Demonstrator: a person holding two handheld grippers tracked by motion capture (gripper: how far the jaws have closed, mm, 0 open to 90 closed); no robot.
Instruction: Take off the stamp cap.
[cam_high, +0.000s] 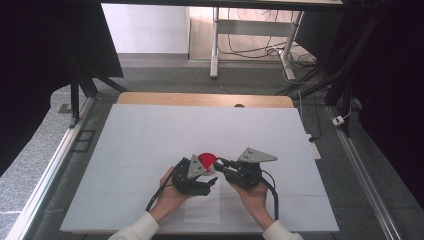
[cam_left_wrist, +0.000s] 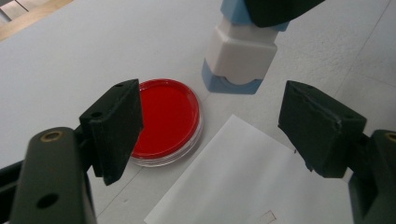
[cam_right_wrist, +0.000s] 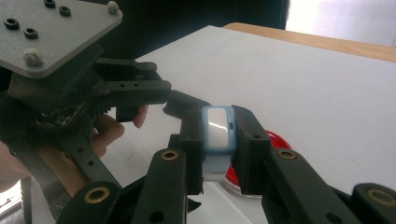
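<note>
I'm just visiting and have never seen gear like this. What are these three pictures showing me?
A person sits at a white table with a hand-held gripper in each hand. One picture looks down from above; the other two come from cameras riding on the grippers, looking along their black jaws. On the table lie a round red dish and a sheet of paper. The right hand-held gripper is shut on a small white and blue device. The left hand-held gripper is open, holding nothing.
</note>
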